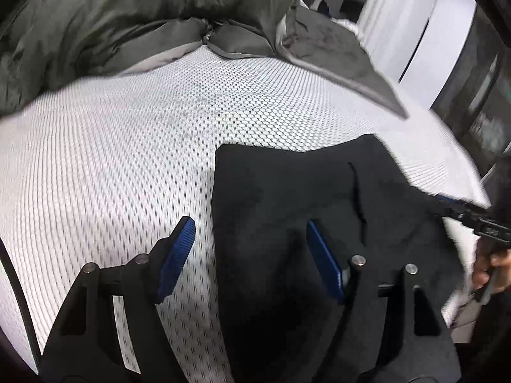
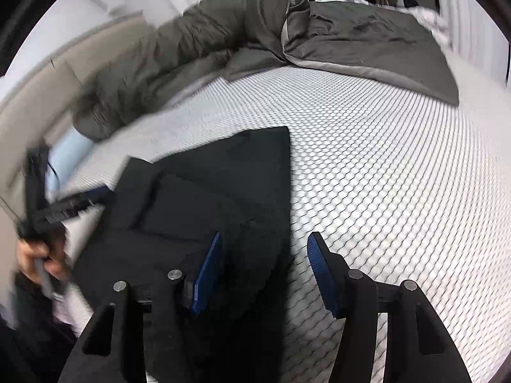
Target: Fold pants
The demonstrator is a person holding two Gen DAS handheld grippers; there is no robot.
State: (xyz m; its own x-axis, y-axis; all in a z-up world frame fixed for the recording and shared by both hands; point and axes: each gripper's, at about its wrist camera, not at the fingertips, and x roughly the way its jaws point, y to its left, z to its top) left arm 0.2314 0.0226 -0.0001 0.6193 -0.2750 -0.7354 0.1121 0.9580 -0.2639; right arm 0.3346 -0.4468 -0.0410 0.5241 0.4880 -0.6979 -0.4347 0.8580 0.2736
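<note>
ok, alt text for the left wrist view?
Open left tool hovers over the left edge of folded black pants lying on a white dotted mattress. A grey duvet is bunched behind; the right tool enters at right.

So I've got the black pants (image 1: 287, 191) lying folded flat on the bed, a squarish bundle, corner poking toward 12 o'clock, seam crease on top.

Light: bright, even, soft shadows.
Blur: motion smear at frame sides.
Distortion: strong fisheye, dark vignetted corners.
</note>
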